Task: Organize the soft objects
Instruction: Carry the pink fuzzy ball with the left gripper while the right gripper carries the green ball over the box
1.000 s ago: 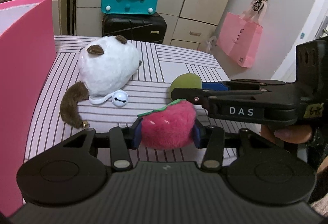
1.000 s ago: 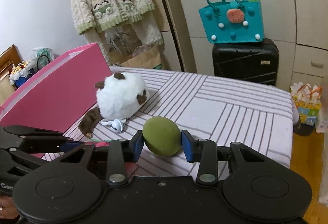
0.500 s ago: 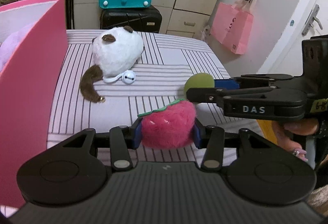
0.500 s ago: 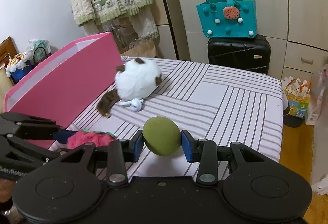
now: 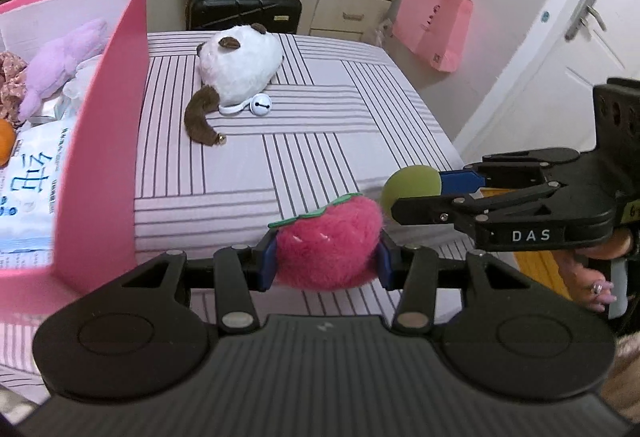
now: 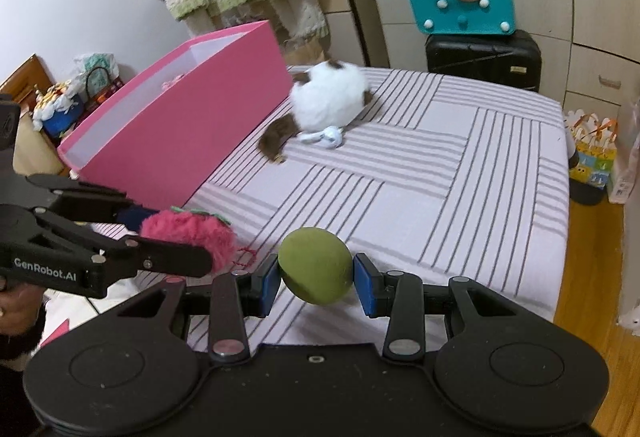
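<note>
While the left tongs (image 5: 326, 261) are squeezing a pink strawberry toy (image 5: 328, 243) above the striped bed (image 5: 360, 97), its green leaf cap is pointing up and left, long axis running across the pads. The right tongs (image 6: 316, 279) are clamping a green ball (image 6: 315, 265) just beside it. A white plush (image 5: 240, 71) is lying near the pink box (image 5: 108, 141).

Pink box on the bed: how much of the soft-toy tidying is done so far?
Partly done. The pink box already holds a purple plush and other bits. In hand: the left claw grips a pink strawberry plush, and the right claw grips a green ball, both above the striped bed. Left: the white and brown plush lying on the bed.
</note>
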Demonstrator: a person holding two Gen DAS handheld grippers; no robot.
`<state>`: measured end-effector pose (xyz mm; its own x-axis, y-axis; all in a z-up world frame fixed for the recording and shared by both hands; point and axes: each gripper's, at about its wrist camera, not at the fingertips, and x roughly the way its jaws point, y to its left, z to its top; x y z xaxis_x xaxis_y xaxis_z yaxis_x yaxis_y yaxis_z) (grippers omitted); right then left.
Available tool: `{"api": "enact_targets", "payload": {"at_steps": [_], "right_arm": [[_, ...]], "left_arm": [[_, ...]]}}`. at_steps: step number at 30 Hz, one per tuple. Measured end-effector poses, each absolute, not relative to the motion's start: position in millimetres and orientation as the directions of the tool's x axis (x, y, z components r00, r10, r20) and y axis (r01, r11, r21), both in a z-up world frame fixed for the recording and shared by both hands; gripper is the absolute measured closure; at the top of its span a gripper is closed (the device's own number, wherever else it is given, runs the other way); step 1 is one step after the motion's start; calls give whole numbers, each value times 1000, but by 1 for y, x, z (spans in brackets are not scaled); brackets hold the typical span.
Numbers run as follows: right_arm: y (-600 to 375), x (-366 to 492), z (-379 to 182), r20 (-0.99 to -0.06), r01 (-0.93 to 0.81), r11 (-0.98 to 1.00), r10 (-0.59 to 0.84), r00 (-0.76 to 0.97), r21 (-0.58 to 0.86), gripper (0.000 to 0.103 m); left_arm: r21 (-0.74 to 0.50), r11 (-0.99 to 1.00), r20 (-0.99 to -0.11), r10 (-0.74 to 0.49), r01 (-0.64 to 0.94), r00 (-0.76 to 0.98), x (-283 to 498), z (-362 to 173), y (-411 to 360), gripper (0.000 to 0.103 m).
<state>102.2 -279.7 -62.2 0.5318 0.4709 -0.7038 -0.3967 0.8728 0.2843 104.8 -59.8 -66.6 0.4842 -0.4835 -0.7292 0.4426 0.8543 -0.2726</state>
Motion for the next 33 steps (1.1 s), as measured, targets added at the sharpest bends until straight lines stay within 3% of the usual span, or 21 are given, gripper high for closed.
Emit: {"api": "enact_targets", "payload": {"at_steps": [33], "right_arm": [[-164, 44, -1, -699, -616, 687, 653, 291, 385, 58]], "left_arm": [[-210, 799, -757, -497, 563, 424, 26, -2, 49, 57]]}}
